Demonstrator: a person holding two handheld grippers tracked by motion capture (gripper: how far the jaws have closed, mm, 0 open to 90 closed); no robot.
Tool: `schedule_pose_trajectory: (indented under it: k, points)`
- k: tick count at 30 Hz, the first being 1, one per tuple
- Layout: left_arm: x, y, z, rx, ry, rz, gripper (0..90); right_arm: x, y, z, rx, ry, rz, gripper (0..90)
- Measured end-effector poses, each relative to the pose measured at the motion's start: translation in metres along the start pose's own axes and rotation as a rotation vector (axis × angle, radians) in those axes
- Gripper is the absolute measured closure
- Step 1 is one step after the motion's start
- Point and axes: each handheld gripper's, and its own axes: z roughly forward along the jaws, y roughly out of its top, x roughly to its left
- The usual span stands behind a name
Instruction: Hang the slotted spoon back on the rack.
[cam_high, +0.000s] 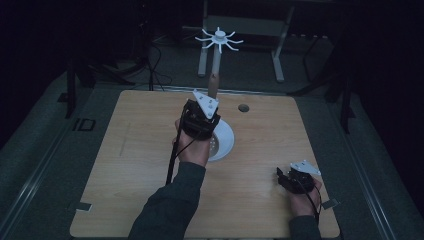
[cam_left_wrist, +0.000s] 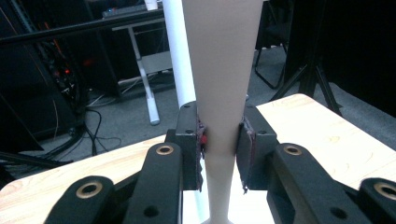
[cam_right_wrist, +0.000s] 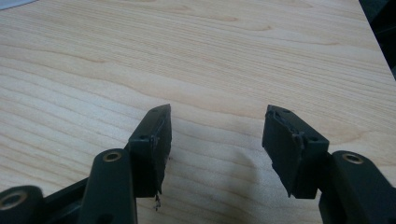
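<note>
Your left gripper (cam_high: 209, 95) sits just above the middle of the high view, and its jaws pinch a tan cone (cam_left_wrist: 219, 84). In the left gripper view both pads (cam_left_wrist: 246, 149) press on the cone's narrow lower part, which widens toward the top of the frame. A white pole (cam_left_wrist: 180, 60) stands just behind the cone, left of it in that view. In the high view the pole rises from a white round base (cam_high: 223, 141) beside your left hand (cam_high: 192, 147) to a spoked white top (cam_high: 219, 39) near the upper middle. Your right gripper (cam_high: 280, 175) rests low at the lower right of the table (cam_high: 130, 150), well apart from the cone. Its jaws stand spread over bare wood, nothing between them.
</note>
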Motion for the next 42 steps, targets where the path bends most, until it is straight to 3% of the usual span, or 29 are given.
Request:
schedule_pose_trajectory:
  k: [20, 42]
  points:
    - [-0.002, 0.012, 0.001, -0.013, 0.017, 0.009, 73.1, 0.001, 0.0, 0.0, 0.002, 0.0, -0.009, 41.7]
    - [-0.003, 0.028, 0.009, -0.024, 0.068, 0.017, 73.1, 0.0, -0.001, 0.0, 0.006, 0.003, -0.002, 41.6]
